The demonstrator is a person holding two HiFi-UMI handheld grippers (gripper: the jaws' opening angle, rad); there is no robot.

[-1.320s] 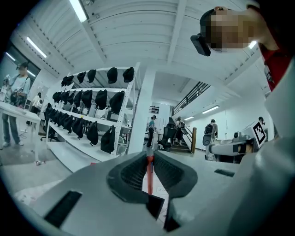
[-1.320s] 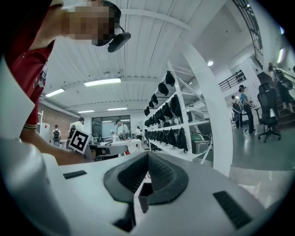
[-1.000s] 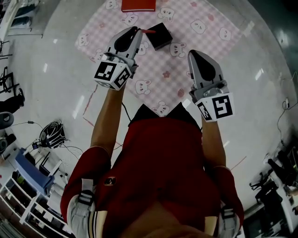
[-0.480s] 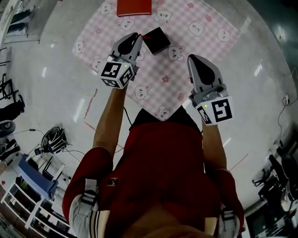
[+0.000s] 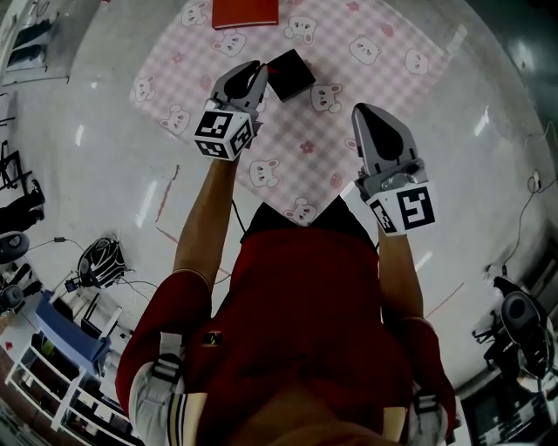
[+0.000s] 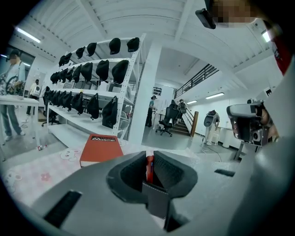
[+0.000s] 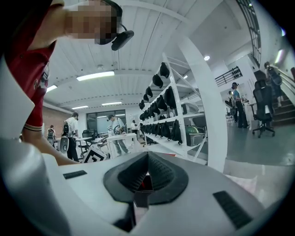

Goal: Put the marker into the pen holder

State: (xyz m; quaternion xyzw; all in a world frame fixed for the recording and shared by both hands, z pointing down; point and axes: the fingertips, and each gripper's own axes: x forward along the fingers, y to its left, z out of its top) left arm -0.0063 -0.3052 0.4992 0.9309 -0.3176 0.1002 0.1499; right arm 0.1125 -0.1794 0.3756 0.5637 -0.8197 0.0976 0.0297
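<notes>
My left gripper [image 5: 252,73] is shut on a red marker [image 6: 150,167], which stands upright between its jaws in the left gripper view. In the head view the marker is hidden behind the gripper. The black square pen holder [image 5: 291,75] sits on the pink checked cloth [image 5: 366,78], right beside the left gripper's tip. My right gripper [image 5: 367,116] hovers over the cloth's right part, apart from the holder, with its jaws together [image 7: 147,171] and nothing seen held.
A red book [image 5: 245,12] lies at the cloth's far edge, beyond the holder, the same red book [image 6: 99,148] showing in the left gripper view. The cloth lies on a white round table [image 5: 96,131]. Cables and shelving sit on the floor at left.
My left gripper has moved forward with the marker, up to the pen holder's left edge; the marker's red tip no longer shows in the head view. The right gripper has barely moved.
</notes>
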